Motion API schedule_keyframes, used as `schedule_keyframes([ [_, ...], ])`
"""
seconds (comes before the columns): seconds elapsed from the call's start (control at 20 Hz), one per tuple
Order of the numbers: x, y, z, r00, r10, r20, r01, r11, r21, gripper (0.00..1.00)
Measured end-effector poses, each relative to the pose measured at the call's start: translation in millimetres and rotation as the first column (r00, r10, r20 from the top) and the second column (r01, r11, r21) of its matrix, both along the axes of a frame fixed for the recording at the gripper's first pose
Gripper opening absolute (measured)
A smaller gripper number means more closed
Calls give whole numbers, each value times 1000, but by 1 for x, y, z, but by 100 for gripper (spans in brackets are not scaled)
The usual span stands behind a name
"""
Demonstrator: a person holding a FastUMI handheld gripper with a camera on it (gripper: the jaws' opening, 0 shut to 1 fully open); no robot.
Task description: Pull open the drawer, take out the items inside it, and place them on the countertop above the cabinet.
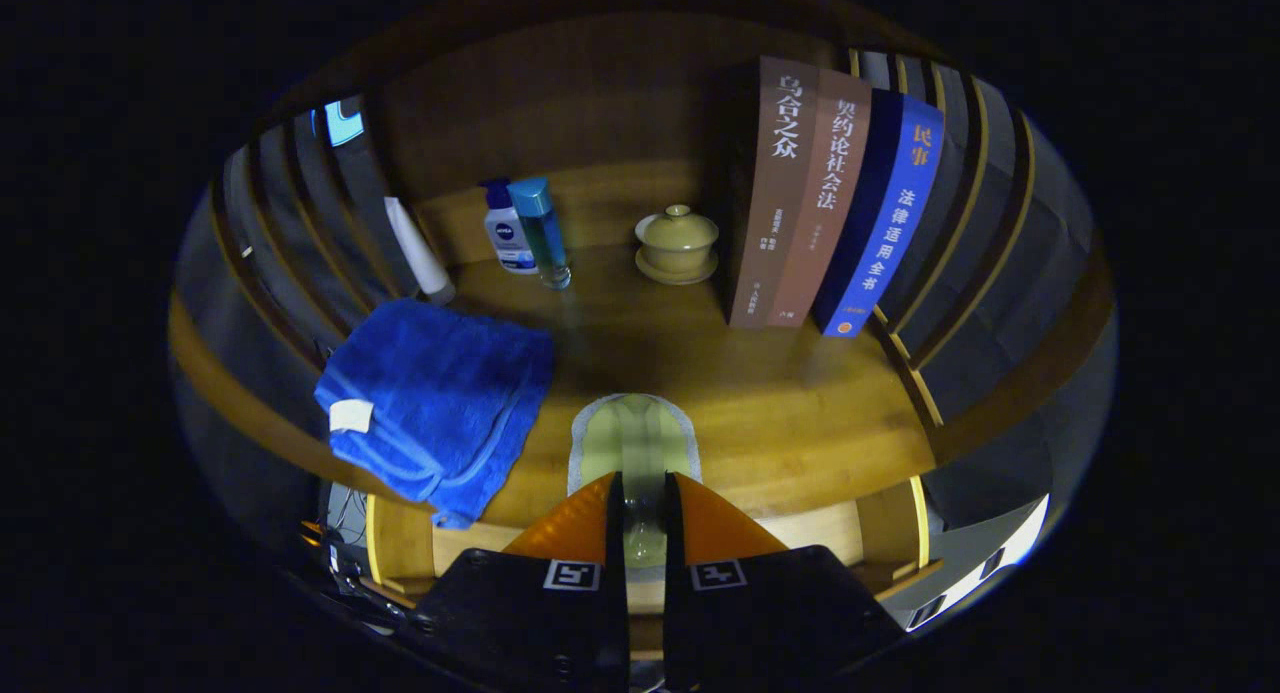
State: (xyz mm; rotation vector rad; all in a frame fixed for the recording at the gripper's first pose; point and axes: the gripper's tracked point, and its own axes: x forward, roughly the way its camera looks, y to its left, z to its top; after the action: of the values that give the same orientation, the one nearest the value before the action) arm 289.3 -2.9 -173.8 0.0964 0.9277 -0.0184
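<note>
The fingers (638, 508) were almost shut, with only a thin gap left between them. In that gap sat the near end of a pale green thing with a grey rim (634, 438). It looked like a flat pouch or a small mat, but I could not tell which. Both fingers seemed to press on it, so I judged it was held.

The green thing stretched straight ahead of the fingers, away over the wooden worktop (800, 413). Its long side ran the same way the fingers pointed, and its rounded far end pointed toward the lidded tea cup (677, 243) far beyond. It looked low over the wood, maybe touching.

Just to the left of the fingers lay a blue towel (435, 403). The open drawer's front edge (830, 528) showed below the fingers.

I think setting it down came next.
</note>
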Motion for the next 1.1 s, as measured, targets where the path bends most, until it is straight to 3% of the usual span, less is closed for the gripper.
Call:
schedule_keyframes([
  [0.35, 37, -6, -22, 997, -28, 68, 32, 997, -63, 19],
  [0.55, 35, -1, -24, 995, -39, 91, 43, 998, -43, 33],
  [0.75, 29, 2, -25, 995, -18, 101, 22, 999, -41, 100],
  [0.95, 20, 3, -4, 977, -9, 214, 12, 1000, -15, 98],
  [1.1, 2, 5, 31, 929, -1, 370, -13, 999, 33, 98],
])
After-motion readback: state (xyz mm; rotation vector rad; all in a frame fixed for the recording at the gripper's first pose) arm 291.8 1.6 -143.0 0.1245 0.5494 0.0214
